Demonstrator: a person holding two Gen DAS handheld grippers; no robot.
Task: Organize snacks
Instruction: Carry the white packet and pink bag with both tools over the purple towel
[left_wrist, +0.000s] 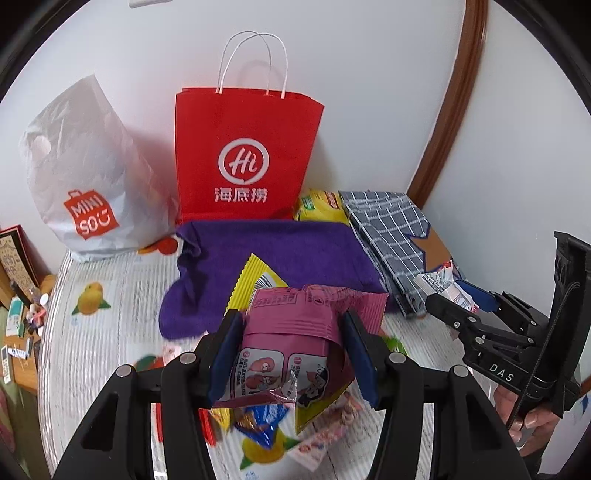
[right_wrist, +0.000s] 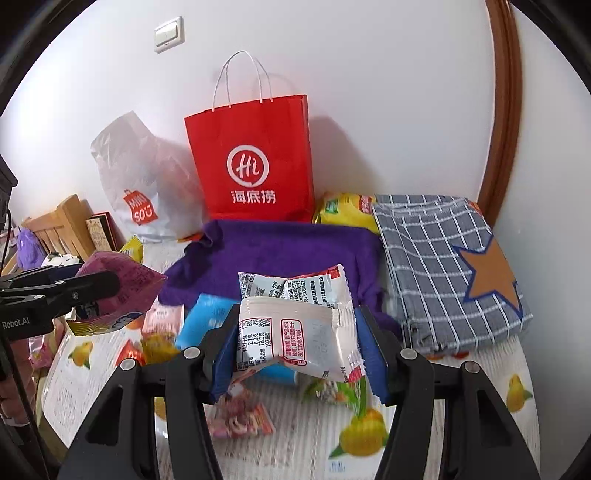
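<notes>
My left gripper (left_wrist: 291, 350) is shut on a magenta snack packet (left_wrist: 295, 332) with a yellow packet (left_wrist: 258, 280) behind it, held above the table. My right gripper (right_wrist: 299, 343) is shut on white snack packets (right_wrist: 295, 332) with red trim, also lifted. In the left wrist view the right gripper (left_wrist: 458, 310) shows at the right edge with its white packets (left_wrist: 443, 288). The right wrist view has the left gripper (right_wrist: 96, 291) at the left with the magenta packet (right_wrist: 122, 280). Several loose snacks (right_wrist: 240, 417) lie on the table below.
A red paper bag (left_wrist: 247, 155) stands upright against the wall, with a white plastic bag (left_wrist: 88, 177) to its left. A purple cloth (left_wrist: 277, 251) lies in front. A blue checked cloth bag (right_wrist: 450, 266) lies at right, with a yellow packet (right_wrist: 347, 210) behind it. The tablecloth (left_wrist: 110, 295) has fruit prints.
</notes>
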